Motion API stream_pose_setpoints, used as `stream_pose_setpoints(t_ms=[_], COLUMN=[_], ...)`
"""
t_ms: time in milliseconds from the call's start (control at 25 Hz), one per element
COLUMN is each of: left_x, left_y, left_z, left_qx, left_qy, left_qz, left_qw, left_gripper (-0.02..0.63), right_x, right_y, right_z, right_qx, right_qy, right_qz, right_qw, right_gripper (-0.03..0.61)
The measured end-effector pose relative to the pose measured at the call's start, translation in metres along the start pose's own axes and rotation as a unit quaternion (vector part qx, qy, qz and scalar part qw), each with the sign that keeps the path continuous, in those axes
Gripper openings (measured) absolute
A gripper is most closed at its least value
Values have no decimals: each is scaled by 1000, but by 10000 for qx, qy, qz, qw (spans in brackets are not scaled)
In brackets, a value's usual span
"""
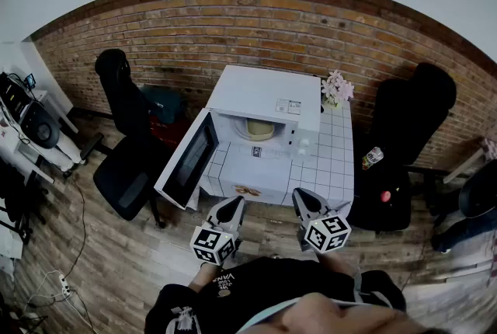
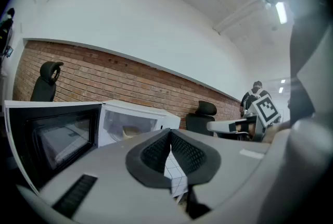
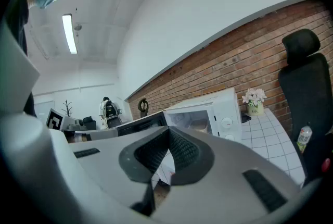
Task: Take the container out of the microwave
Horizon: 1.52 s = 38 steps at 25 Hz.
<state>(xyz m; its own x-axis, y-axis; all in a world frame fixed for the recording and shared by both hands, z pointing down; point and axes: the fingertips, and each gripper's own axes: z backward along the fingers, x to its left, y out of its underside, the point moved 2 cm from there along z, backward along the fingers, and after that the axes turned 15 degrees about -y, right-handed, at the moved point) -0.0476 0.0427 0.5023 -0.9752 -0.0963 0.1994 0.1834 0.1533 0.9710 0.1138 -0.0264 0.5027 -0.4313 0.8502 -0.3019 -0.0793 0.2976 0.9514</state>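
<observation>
Container [image 1: 260,128] is seen inside open microwave [image 1: 272,95] on bench [image 1: 335,165], judged light and stiff, best taken by the rim; left gripper [image 1: 231,207] and right gripper [image 1: 305,200] jaws are held together, empty.

The microwave [image 1: 264,103] is white, and its door [image 1: 189,160] has a white frame around a black window. The container [image 1: 260,129] is pale cream. The table [image 1: 330,161] is white tile crossed by a thin dark grid. The brick wall [image 1: 256,22] is red-brown with paler mortar lines. The flowers [image 1: 337,88] are pale pink. The two office chairs [image 1: 124,92] are black. The plank floor [image 1: 101,255] is grey-brown. The left gripper [image 1: 235,202] and right gripper [image 1: 301,196] are grey, with black cross-hatched pads [image 2: 153,155] and black-and-white square markers.
</observation>
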Motion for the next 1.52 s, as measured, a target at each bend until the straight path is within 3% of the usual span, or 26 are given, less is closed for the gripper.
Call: stream_pose_setpoints(t_ms=[440, 720, 920, 1520], left_x=[-9, -2, 9, 17], left_y=[-1, 7, 15, 6], left_z=[-3, 4, 4, -61], left_qx=[13, 69, 182, 170], left_qy=[134, 347, 356, 146], left_qz=[-13, -214, -107, -57], left_qw=[9999, 9991, 9991, 9997], left_gripper=[12, 12, 12, 12], right_x=[9, 20, 22, -32], right_y=[5, 19, 23, 13], right_z=[-8, -12, -16, -45], right_qx=[-76, -96, -136, -12], right_qy=[-243, 31, 196, 21], right_qz=[16, -146, -193, -284], right_qw=[9997, 9998, 9995, 9996], right_gripper=[5, 5, 5, 5])
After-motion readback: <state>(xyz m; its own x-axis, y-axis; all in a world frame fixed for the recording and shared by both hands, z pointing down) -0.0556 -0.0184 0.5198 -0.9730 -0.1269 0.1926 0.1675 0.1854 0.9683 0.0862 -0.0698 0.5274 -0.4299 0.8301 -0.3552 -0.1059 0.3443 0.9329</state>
